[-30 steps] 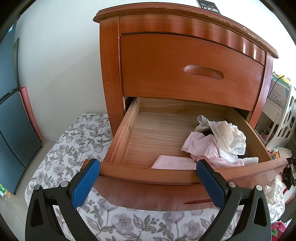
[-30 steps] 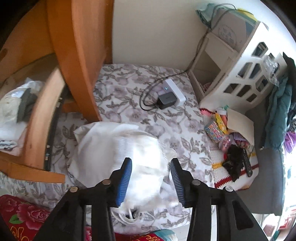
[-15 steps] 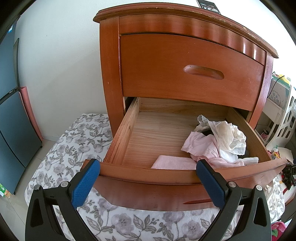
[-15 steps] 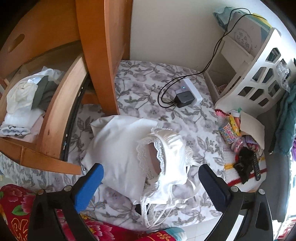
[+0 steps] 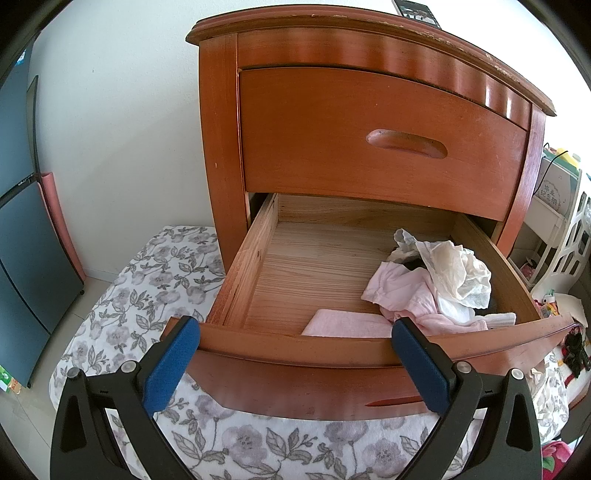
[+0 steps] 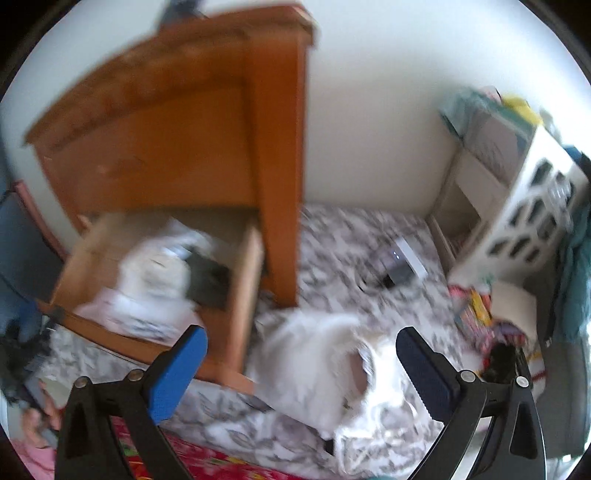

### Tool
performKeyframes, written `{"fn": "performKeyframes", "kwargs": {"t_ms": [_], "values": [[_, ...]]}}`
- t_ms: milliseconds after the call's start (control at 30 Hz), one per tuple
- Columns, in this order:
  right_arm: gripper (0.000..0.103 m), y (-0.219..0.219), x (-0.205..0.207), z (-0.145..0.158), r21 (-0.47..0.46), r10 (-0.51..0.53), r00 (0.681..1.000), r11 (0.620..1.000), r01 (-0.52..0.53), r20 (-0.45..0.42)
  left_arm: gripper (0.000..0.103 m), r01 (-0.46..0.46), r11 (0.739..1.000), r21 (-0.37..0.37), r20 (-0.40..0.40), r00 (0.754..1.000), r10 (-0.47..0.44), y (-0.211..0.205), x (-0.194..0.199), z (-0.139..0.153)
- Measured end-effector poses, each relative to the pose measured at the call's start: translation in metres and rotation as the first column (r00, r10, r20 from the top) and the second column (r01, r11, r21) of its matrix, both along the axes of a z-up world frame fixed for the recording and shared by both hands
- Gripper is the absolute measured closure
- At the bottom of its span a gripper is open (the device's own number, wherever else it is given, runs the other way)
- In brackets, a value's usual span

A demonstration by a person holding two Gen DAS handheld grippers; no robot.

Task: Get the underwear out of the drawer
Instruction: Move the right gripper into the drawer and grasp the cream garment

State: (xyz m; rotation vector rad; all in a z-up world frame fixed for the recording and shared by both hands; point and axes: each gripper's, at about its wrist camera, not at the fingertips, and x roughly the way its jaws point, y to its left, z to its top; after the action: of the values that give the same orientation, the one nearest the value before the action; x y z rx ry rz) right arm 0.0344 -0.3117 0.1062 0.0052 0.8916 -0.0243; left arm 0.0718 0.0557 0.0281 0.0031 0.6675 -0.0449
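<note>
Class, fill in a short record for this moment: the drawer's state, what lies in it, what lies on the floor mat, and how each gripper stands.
drawer: lower one, pulled out
in drawer: pink and white garments piled at its right side; left side bare wood
on mat: white garments lying beside the nightstand
left gripper: open, empty, in front of the drawer
right gripper: wide open, jaws just opened, empty, above the white garments

Right wrist view motion-blurred; remote (image 5: 417,11) on nightstand (image 5: 369,122) cut off by the edge
</note>
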Motion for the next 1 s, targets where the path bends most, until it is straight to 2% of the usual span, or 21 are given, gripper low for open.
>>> {"fn": "performKeyframes", "kwargs": {"t_ms": [200,400,633,900,1000], "values": [[0.0,0.065,0.005,0.031,0.004,0.143,0.988,0.99,-0.143,0.055,0.0,-0.001,1.0,0.0,0.0,1.0,0.001,0.0,0.0,0.0],[0.0,0.12,0.016,0.03,0.011,0.252,0.967,0.968,-0.252,0.034,0.0,-0.001,1.0,0.0,0.0,1.0,0.001,0.0,0.0,0.0],[0.0,0.16,0.043,0.001,0.014,0.292,0.955,0.956,-0.292,-0.05,0.0,-0.001,1.0,0.0,0.0,1.0,0.001,0.0,0.0,0.0],[0.0,0.176,0.082,-0.045,0.026,0.249,0.959,0.968,-0.248,-0.136,0.0,-0.001,1.0,0.0,0.0,1.0,0.001,0.0,0.0,0.0],[0.006,0.183,0.091,-0.058,0.003,0.241,0.957,0.97,-0.244,-0.16,0.0,-0.001,1.0,0.0,0.0,1.0,0.001,0.0,0.0,0.0]]}}
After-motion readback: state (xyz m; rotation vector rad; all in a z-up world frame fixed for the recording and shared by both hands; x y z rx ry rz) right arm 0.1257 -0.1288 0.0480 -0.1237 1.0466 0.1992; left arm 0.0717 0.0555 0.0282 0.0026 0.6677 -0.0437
